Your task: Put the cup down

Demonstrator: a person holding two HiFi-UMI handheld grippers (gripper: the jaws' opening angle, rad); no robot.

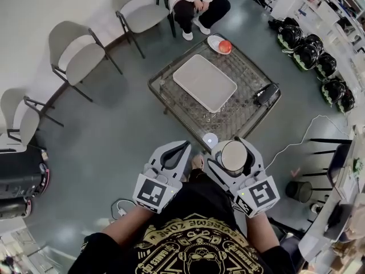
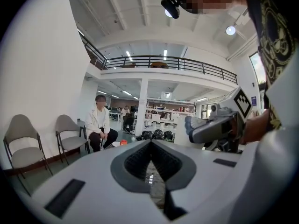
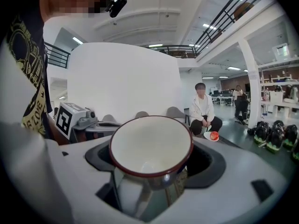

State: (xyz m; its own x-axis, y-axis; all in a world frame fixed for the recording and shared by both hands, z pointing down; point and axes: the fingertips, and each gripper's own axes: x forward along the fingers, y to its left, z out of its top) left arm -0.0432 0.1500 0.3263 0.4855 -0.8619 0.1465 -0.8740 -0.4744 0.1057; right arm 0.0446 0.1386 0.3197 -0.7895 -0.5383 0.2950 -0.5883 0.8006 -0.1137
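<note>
The cup [image 1: 232, 156] is white inside with a dark red rim and a shiny metal outside. It is upright between the jaws of my right gripper [image 1: 234, 148], which is shut on it, close to my body and short of the table. In the right gripper view the cup [image 3: 150, 146] fills the middle, and the right gripper [image 3: 154, 176] clamps its lower body. My left gripper [image 1: 180, 148] is alongside on the left, shut and holding nothing. In the left gripper view the left gripper [image 2: 150, 146] has its tips meeting.
Ahead stands a low glass-topped table [image 1: 169, 96] with a white tray [image 1: 204, 81], a plate holding a red fruit [image 1: 220, 45] and a black device [image 1: 266, 93]. A small white disc [image 1: 210, 139] lies by its near edge. Chairs [image 1: 77, 53] and a seated person [image 1: 194, 1] are beyond.
</note>
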